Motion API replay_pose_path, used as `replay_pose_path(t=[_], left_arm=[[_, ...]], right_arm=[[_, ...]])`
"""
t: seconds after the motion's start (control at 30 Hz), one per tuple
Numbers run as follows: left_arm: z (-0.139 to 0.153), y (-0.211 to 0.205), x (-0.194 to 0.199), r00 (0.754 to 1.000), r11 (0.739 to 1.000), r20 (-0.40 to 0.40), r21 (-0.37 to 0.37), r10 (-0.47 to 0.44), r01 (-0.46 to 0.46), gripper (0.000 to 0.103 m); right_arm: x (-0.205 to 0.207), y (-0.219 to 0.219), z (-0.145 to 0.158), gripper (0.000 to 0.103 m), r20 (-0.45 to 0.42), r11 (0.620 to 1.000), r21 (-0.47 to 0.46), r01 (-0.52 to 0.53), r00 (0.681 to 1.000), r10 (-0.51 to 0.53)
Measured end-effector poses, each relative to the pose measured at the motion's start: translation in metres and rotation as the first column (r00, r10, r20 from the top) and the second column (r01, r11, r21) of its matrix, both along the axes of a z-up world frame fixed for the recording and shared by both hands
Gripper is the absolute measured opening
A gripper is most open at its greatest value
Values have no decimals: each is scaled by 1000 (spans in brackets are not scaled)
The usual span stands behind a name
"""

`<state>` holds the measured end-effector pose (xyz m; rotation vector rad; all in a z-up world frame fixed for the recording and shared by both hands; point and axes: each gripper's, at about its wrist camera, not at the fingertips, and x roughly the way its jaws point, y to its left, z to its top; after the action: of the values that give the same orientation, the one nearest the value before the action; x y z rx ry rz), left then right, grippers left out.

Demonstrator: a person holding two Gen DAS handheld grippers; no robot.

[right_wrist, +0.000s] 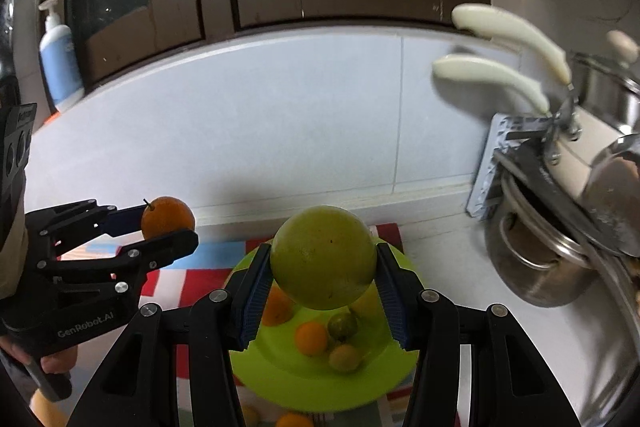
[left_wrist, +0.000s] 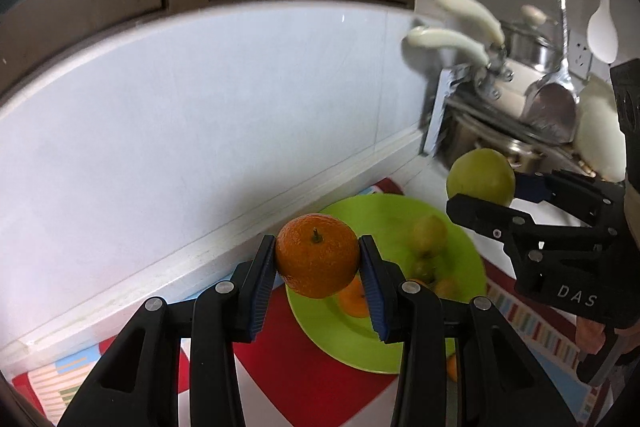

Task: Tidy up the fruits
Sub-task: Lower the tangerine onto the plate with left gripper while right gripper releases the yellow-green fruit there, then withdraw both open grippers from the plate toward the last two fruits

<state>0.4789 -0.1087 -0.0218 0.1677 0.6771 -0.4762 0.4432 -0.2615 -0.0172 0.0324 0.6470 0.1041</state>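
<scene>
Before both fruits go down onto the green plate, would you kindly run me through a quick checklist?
1. Left claw grips the orange on both sides: ok.
2. Right claw grips the green fruit on both sides: ok.
3. Green plate lies below both held fruits: ok.
4. Bare plate area for two more: ok, the near part is bare; small fruits cluster at the centre.
5. The two claws are apart from each other: ok.
6. Height of the fruits above the plate: cannot tell.
</scene>
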Motion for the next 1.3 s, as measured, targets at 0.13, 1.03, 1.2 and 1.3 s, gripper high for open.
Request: replay_pose_path(t=[0.13,1.03,1.2,1.3], left_arm=[[-19,-5,15,1000,1000,-28,11,-9,9,40],[-69,-34,46,989,994,-99,17,-107,110,53],[-64,-30,42,990,994,-89,17,-108,110,55],[-60,-27,34,993,995,-72,25,-99,101,56]], right_arm=[[19,-1,-16,51,-23,1000,2,-7,1000,8],[73,-18,-68,72,-52,1000,12,14,999,-14],[55,-20,-56,72,-7,999,4,51,999,-51],[42,-20,-51,72,9,997,-8,74,997,-74]])
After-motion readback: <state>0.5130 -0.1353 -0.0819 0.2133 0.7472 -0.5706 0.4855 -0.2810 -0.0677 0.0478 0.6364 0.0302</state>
